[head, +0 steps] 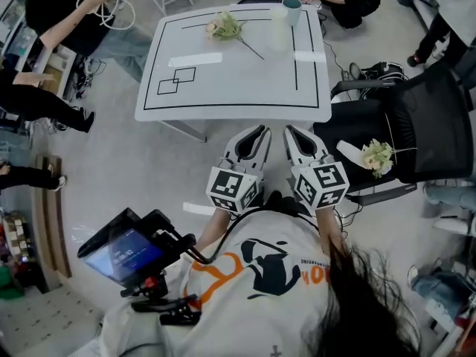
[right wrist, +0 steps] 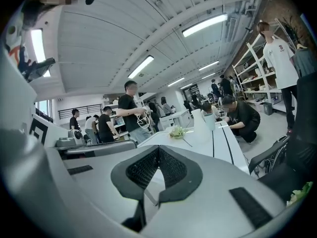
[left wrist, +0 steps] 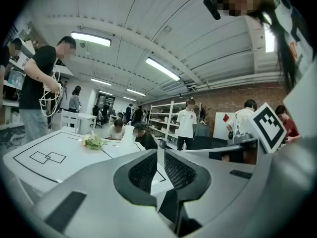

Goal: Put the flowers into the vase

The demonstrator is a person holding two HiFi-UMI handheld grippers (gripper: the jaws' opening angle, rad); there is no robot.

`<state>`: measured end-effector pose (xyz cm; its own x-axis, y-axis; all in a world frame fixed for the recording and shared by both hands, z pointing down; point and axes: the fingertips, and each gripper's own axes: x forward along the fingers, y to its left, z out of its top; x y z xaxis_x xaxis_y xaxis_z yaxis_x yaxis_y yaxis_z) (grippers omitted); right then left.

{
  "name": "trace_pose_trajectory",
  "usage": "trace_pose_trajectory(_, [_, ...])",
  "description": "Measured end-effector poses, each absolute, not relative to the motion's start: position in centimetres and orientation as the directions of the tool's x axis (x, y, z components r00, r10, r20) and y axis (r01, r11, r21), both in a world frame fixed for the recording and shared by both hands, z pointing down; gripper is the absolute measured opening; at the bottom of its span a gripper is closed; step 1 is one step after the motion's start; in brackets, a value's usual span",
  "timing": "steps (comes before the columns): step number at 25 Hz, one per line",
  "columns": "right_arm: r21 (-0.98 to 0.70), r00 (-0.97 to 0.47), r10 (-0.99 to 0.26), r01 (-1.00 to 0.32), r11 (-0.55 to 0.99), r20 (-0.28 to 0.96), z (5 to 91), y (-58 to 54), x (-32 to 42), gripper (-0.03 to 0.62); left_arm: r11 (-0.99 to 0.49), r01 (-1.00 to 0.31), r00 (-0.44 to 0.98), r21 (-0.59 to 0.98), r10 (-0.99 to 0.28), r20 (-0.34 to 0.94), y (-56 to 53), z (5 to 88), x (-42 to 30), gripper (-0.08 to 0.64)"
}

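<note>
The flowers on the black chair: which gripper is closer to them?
Right. The right gripper is next to the chair with the flowers to its right; the left gripper lies beyond it, farther away.

White table (head: pixel 238 80), black line markings; pale yellow-green flowers (head: pixel 223 27); white vase (head: pixel 278 28); teal cup (head: pixel 291 6); black chair (head: pixel 424 117).

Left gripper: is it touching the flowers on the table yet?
Apart. Head view: the left gripper hangs short of the table, flowers lying near its far edge.

Your right gripper view's edge cuts off the flower bunch (right wrist: pixel 301 193) on the chair (right wrist: pixel 299 138). In head view the vase (head: pixel 278 28) fades into the white table (head: pixel 223 80).
</note>
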<state>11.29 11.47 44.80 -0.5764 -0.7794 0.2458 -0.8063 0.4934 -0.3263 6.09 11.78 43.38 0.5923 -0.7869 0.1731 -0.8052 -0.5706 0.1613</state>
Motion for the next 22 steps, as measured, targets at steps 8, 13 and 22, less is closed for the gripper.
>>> trace_pose_trajectory(8, [-0.354,-0.577,-0.777,-0.802,0.48,0.252,45.7,12.3,10.8,0.011,-0.564,-0.807,0.59,0.173,-0.783,0.198,12.2,44.2,5.4,0.052])
trace_pose_trajectory(13, [-0.363,-0.554,-0.789,-0.816,0.451,0.266,46.4,8.7,10.0,0.011,-0.585,-0.795,0.607,0.16,-0.769,0.202,8.6,44.7,4.3,0.052])
trace_pose_trajectory(22, [-0.372,-0.518,-0.798,-0.838,0.399,0.31,47.1,1.3,6.9,0.011,-0.611,-0.768,0.639,0.192,-0.747,0.182,-0.5,44.3,0.7,0.052])
